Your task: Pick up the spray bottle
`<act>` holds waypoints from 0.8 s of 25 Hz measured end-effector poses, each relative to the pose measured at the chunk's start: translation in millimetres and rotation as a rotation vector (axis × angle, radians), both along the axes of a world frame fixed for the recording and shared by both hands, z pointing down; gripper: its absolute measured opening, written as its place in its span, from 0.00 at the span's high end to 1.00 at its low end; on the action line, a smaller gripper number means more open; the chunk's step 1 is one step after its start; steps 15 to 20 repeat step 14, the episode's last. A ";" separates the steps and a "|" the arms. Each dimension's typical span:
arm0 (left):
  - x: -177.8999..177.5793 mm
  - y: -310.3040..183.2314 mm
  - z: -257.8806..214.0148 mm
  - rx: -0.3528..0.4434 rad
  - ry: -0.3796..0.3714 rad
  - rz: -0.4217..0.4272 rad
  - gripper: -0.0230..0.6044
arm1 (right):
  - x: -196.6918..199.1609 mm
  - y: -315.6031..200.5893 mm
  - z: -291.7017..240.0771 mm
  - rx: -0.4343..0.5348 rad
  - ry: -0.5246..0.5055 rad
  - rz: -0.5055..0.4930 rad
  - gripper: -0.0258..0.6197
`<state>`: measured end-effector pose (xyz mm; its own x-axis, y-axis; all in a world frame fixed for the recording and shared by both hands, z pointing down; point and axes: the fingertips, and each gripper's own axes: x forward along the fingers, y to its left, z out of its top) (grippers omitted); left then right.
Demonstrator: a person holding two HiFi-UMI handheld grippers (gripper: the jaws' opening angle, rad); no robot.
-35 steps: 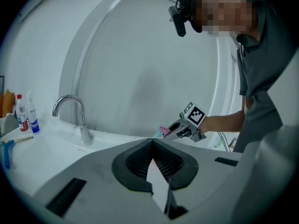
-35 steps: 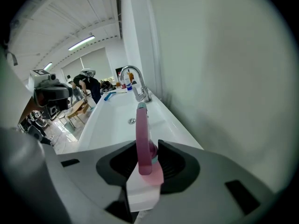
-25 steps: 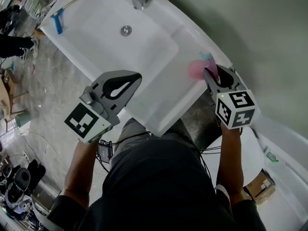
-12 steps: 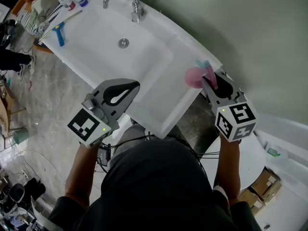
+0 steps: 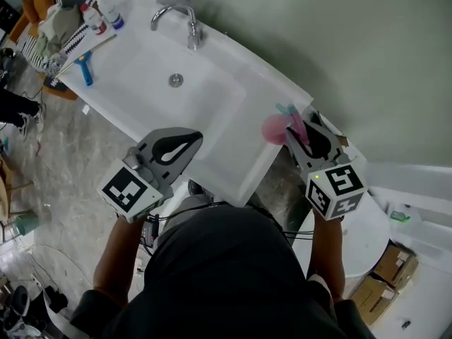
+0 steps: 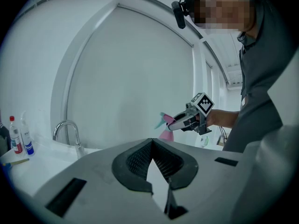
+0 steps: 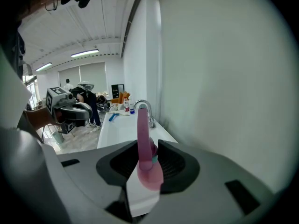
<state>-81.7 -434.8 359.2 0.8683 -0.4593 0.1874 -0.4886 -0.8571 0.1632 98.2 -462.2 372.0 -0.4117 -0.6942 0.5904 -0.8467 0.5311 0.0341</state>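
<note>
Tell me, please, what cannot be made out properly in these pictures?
The spray bottle: in the head view it is partly under the right gripper; in the right gripper view it is blurred by closeness.
The two small bottles: in the left gripper view the labels are too small to read.
The heap of cloths: in the head view it is cut off by the left edge.

Washroom mock-up inside open workshop hall: white rectangular washbasin [image 5: 212, 111], curved chrome tap [image 5: 185, 20], plastic cleaning bottles [image 5: 106, 13] far left, grey marbled floor [image 5: 63, 154], ceiling strip lights [image 7: 84, 53].

Two tools [image 5: 200, 134] [image 5: 300, 127], one spray bottle [image 5: 274, 129], one faucet [image 5: 176, 13], one sink [image 5: 212, 97], two small bottles [image 5: 90, 18] [image 5: 113, 13].
</note>
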 end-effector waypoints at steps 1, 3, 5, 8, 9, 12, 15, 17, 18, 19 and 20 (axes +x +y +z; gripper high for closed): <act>-0.8 2.2 -0.6 0.001 0.002 0.006 0.96 | -1.8 2.9 -1.2 0.002 0.002 0.003 0.76; -1.5 6.1 -1.4 0.003 0.006 0.020 0.96 | -4.7 8.0 -2.8 0.002 0.006 0.009 0.76; -2.4 8.6 -1.8 0.002 0.011 0.031 0.96 | -7.4 11.8 -2.9 0.000 0.010 0.015 0.76; -4.4 10.3 -1.8 0.001 0.018 0.041 0.96 | -10.8 16.1 -1.4 -0.009 0.015 0.021 0.76; -5.4 10.4 -1.7 0.001 0.020 0.042 0.96 | -12.1 17.2 -0.5 -0.012 0.017 0.021 0.76; -9.6 9.9 -0.7 -0.001 0.024 0.042 0.96 | -17.7 18.6 2.5 -0.022 0.020 0.018 0.76; -12.8 9.7 0.7 -0.002 0.024 0.044 0.96 | -22.3 18.9 4.5 -0.029 0.021 0.015 0.76; -12.8 9.7 0.7 -0.002 0.024 0.044 0.96 | -22.3 18.9 4.5 -0.029 0.021 0.015 0.76; -12.8 9.7 0.7 -0.002 0.024 0.044 0.96 | -22.3 18.9 4.5 -0.029 0.021 0.015 0.76; -12.8 9.7 0.7 -0.002 0.024 0.044 0.96 | -22.3 18.9 4.5 -0.029 0.021 0.015 0.76; -12.8 9.7 0.7 -0.002 0.024 0.044 0.96 | -22.3 18.9 4.5 -0.029 0.021 0.015 0.76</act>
